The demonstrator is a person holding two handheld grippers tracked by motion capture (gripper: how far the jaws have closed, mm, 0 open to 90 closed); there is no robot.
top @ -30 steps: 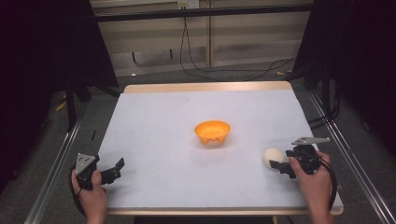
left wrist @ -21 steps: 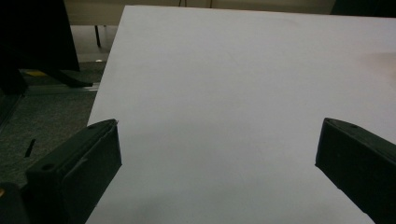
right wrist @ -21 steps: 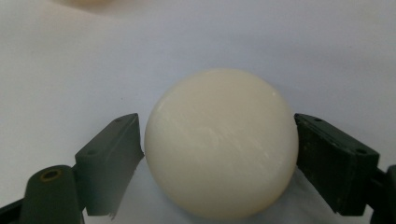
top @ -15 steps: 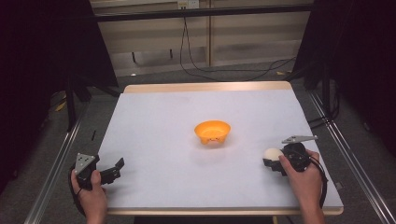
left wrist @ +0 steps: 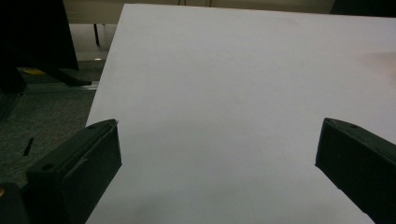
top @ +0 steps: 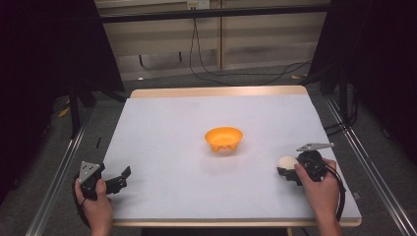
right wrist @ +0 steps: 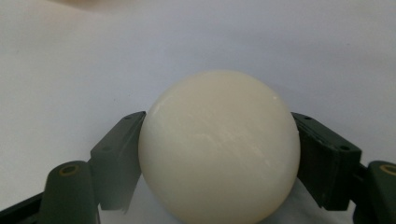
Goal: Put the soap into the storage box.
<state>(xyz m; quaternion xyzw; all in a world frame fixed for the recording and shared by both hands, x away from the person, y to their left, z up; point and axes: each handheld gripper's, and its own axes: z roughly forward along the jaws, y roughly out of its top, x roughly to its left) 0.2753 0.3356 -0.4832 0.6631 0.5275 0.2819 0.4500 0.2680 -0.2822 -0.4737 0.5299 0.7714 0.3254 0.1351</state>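
A cream-white ball (top: 286, 162) rests on the white table (top: 196, 113) at the front right. My right gripper (top: 285, 170) is shut on it; in the right gripper view the two black jaws press against either side of the ball (right wrist: 219, 144), which hides the gap of the right gripper (right wrist: 218, 140). An orange bowl (top: 223, 138) stands near the middle of the table, left of the ball and farther back. My left gripper (top: 121, 179) hovers at the front left corner, open, and the left gripper (left wrist: 219, 140) has only bare tabletop between its jaws.
The table's left edge (left wrist: 100, 93) drops to a dark floor with a metal rail (top: 56, 182). Another rail (top: 373, 172) runs along the right side. Cables (top: 206, 73) lie on the floor behind the table, and dark curtains hang on both sides.
My right gripper has slid left to the ball and its jaws have come in around it. The ball, the bowl and the left gripper have stayed where they were.
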